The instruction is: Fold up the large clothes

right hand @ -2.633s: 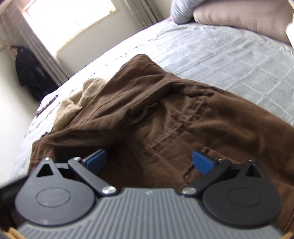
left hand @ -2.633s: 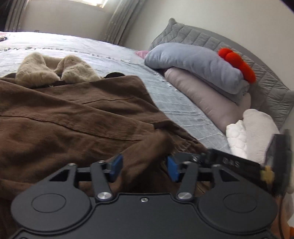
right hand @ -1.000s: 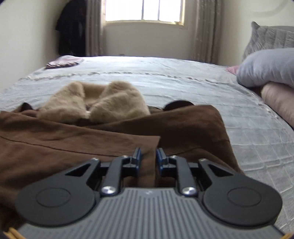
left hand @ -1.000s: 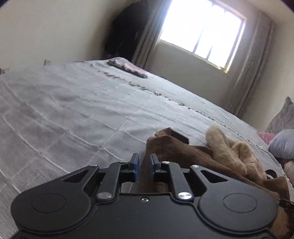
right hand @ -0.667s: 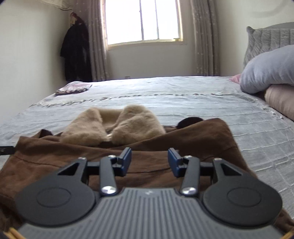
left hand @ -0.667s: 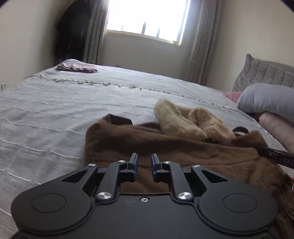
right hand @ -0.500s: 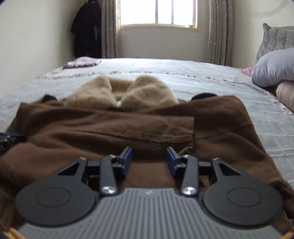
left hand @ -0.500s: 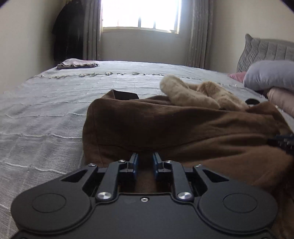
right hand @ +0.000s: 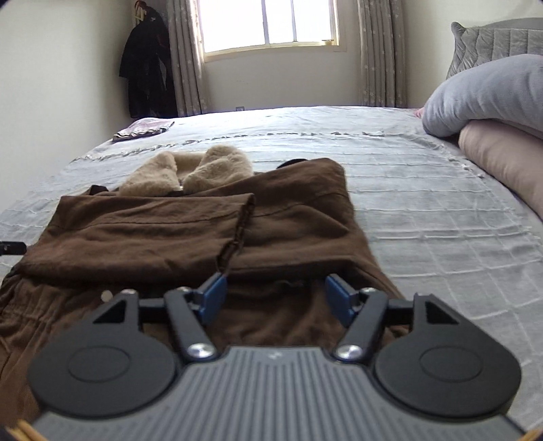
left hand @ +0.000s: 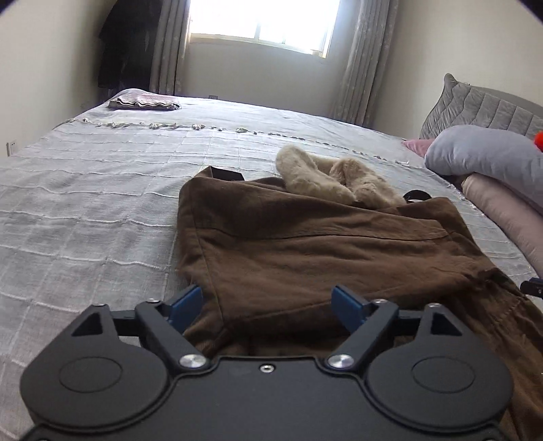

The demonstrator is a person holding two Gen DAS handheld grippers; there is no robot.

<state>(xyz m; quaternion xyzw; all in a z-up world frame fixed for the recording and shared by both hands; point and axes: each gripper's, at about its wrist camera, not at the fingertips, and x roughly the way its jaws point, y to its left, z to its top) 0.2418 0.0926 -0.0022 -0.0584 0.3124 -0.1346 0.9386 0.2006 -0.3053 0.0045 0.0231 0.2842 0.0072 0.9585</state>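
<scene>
A large brown coat with a tan fleece collar lies on the grey bedspread, its sleeves folded across its body. My left gripper is open and empty, its blue pads over the coat's near left edge. In the right wrist view the coat and its collar show again, with one sleeve's cuff lying across the middle. My right gripper is open and empty just above the coat's near hem.
Grey and pink pillows are stacked against the quilted headboard on the right. A small folded cloth lies at the bed's far left corner. A dark garment hangs by the curtained window.
Both grippers were shut on coat fabric and carried it over the body. The right one opened first, then the left. Both have let go and the folded sleeves lie flat.
</scene>
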